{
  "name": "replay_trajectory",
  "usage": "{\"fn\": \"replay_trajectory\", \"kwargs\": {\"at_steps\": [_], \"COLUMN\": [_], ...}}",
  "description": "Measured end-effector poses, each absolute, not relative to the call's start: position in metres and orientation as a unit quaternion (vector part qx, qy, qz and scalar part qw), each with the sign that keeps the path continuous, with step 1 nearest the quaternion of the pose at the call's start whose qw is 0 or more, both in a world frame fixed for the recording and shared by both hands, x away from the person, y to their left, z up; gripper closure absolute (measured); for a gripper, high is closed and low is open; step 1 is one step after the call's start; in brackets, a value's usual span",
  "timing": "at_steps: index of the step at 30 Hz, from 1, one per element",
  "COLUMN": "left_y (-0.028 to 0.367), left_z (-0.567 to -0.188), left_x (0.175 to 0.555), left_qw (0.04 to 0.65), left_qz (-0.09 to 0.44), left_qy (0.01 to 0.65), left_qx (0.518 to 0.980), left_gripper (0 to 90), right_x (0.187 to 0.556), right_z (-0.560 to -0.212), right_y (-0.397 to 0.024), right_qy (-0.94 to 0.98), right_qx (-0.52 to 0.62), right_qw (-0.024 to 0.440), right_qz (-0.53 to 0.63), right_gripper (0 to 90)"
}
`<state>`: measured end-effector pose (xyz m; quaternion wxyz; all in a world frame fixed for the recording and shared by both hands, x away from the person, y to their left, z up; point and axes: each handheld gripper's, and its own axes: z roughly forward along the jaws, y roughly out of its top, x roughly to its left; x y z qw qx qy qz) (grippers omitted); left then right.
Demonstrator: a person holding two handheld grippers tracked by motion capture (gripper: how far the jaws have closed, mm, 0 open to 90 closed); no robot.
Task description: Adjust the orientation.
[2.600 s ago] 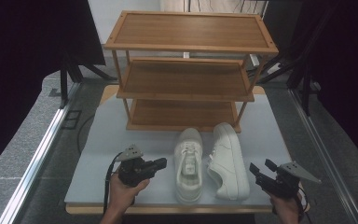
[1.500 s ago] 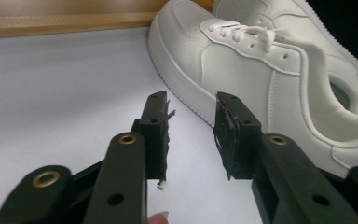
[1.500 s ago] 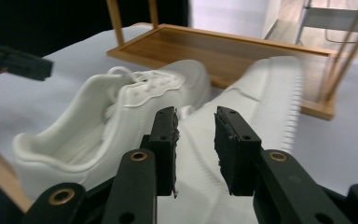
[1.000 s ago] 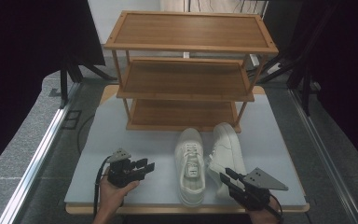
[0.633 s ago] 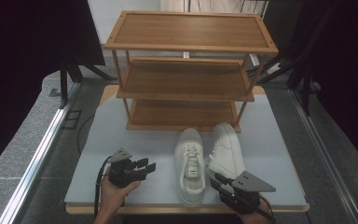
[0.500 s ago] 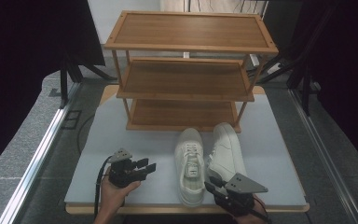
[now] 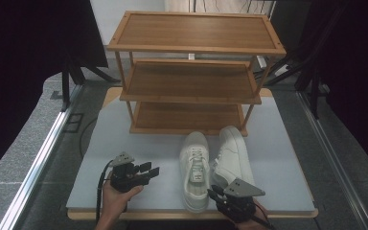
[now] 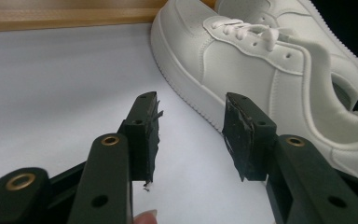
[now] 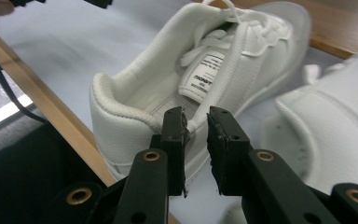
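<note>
A three-tier wooden shoe rack (image 7: 191, 72) is being shown at the far end of the grey desk (image 7: 278, 158), and no writing is being displayed on it. Just in front of its lowest shelf, two white sneakers are being kept side by side: the left sneaker (image 7: 195, 170) is lying flat on its sole, toe toward the rack, while the right sneaker (image 7: 231, 158) is being seen tipped onto its side, touching or nearly touching the first. Inside the left sneaker, a white tongue label (image 9: 205, 74) is being displayed in the right gripper view; dark print is carried on it, but the letters are too blurred to be read with certainty.

The right hand-held gripper (image 9: 196, 122) is being held at the heel of the left sneaker, near the desk's front edge. Its jaws have just been closing, and the side of the heel collar is being caught in the narrow gap between them; whether the pads are already pressing cannot be told.

The left hand-held gripper (image 8: 191, 133) is being held released over bare desk, just beside the left sneaker, with nothing between its parted jaws.
</note>
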<state>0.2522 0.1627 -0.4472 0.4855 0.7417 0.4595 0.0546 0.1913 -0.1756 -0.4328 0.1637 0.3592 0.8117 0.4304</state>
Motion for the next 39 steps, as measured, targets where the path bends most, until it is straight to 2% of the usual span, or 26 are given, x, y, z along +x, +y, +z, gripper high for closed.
{"fn": "replay_trajectory", "kwargs": {"at_steps": [7,11,15,22,24,30,33,35,39], "left_y": [0.156,0.148,0.139,0.104,0.095,0.083,0.082,0.080,0.086], "left_z": [-0.443,-0.437,-0.432,-0.429,-0.432,-0.437,-0.436,-0.434,-0.433], "left_x": [0.252,0.255,0.258,0.274,0.278,0.282,0.281,0.278,0.278], "left_qw": [0.480,0.480,0.480,0.455,0.442,0.434,0.427,0.419,0.421], "left_qz": [0.056,0.054,0.057,0.069,0.075,0.069,0.088,0.107,0.120], "left_qy": [0.452,0.442,0.429,0.405,0.402,0.384,0.382,0.380,0.393], "left_qx": [0.750,0.756,0.763,0.790,0.799,0.812,0.815,0.818,0.808], "left_gripper": [51.1,46.9,44.2,43.4,46.0,65.2,69.9,76.9,80.8], "right_x": [0.185,0.188,0.187,0.190,0.193,0.196,0.196,0.197,0.196], "right_z": [-0.444,-0.448,-0.443,-0.428,-0.426,-0.421,-0.419,-0.419,-0.417], "right_y": [-0.129,-0.121,-0.128,-0.172,-0.184,-0.205,-0.208,-0.209,-0.212], "right_qy": [0.816,0.813,0.805,0.769,0.755,0.733,0.728,0.728,0.728], "right_qx": [0.325,0.322,0.324,0.361,0.379,0.403,0.406,0.406,0.407], "right_qw": [0.137,0.124,0.137,0.160,0.162,0.171,0.175,0.178,0.188], "right_qz": [0.457,0.469,0.478,0.503,0.510,0.521,0.523,0.522,0.519], "right_gripper": [72.7,71.3,71.0,64.3,63.3,61.1,60.5,60.0,59.8]}}
